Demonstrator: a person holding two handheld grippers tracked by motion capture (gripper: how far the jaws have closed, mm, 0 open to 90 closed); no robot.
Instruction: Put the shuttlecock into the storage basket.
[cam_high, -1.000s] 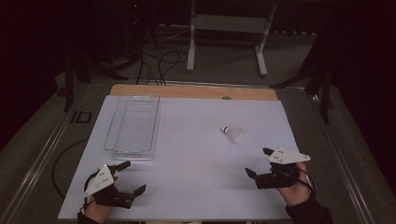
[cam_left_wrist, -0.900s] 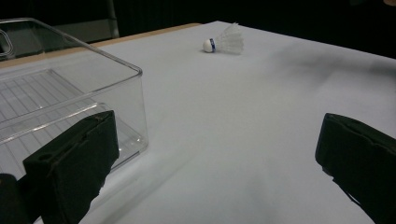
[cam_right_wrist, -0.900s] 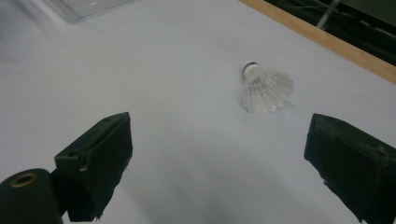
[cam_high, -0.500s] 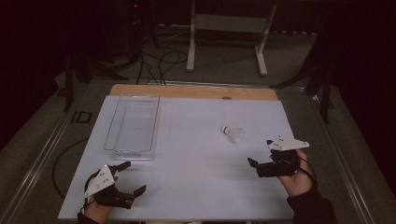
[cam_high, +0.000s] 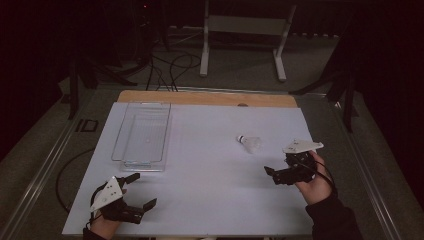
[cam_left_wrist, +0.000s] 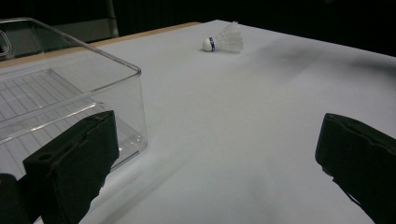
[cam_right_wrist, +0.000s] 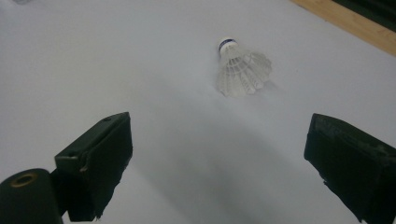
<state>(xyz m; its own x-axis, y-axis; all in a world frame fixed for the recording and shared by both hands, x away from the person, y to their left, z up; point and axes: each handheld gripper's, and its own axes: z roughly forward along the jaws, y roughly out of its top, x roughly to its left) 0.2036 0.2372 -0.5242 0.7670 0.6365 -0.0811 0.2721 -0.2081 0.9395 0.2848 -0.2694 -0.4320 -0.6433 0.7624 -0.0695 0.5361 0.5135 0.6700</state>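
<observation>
High view: our right gripper (cam_high: 272, 175) sits lower right with jaws spread, empty, near the shuttlecock (cam_high: 249, 142) lying right of centre; our left gripper (cam_high: 139, 190), lower left, gapes too.

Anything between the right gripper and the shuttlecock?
Nothing visible. The right gripper has its jaws open and points at the shuttlecock, which lies on its side with bare white table between them.

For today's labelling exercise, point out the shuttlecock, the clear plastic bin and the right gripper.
shuttlecock (cam_right_wrist: 243, 70): right gripper view, on its white feather skirt.
clear plastic bin (cam_high: 141, 162): high view, on its near wall.
right gripper (cam_high: 270, 174): high view, midway between its fingertips.
</observation>
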